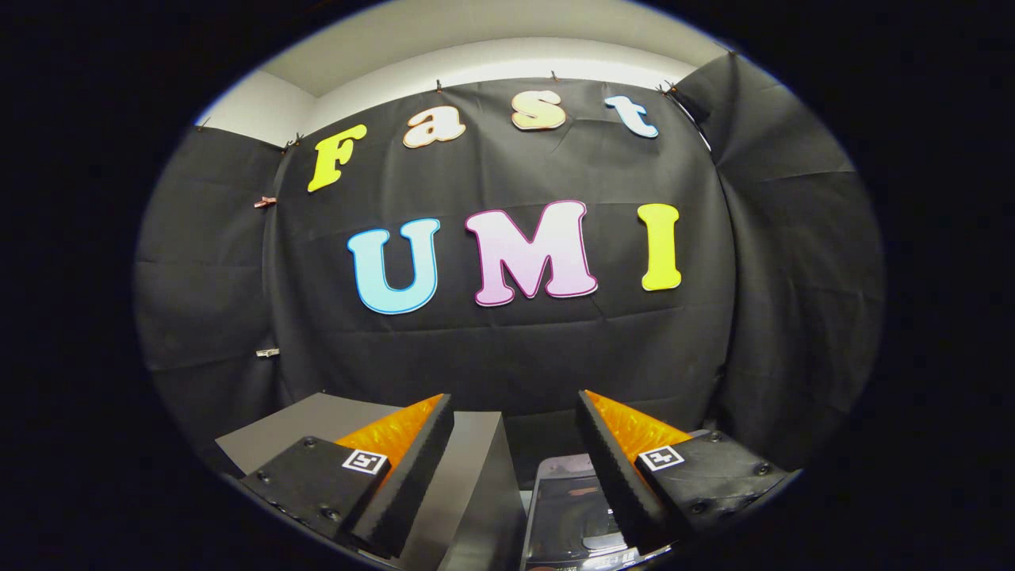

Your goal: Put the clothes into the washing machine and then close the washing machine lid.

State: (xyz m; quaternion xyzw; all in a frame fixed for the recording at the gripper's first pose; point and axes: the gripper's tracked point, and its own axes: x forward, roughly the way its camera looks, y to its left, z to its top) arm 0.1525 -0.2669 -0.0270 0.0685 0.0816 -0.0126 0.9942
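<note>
Gripper (515, 428), one, two fingers spread wide apart, nothing between them. Washing machine (575, 507), one, dark with glossy transparent lid, low between and just beyond the fingers. Grey flat-topped box (317, 424), one, beside it behind the left finger. Black cloth wall (507, 349) beyond.

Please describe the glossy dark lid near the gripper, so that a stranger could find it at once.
Start at the black cloth wall and look down to the open gripper, which holds nothing. The lid lies below and between its fingers, closer to the right one. It is glossy and reflective, unlike the matte grey box beside it.
</note>
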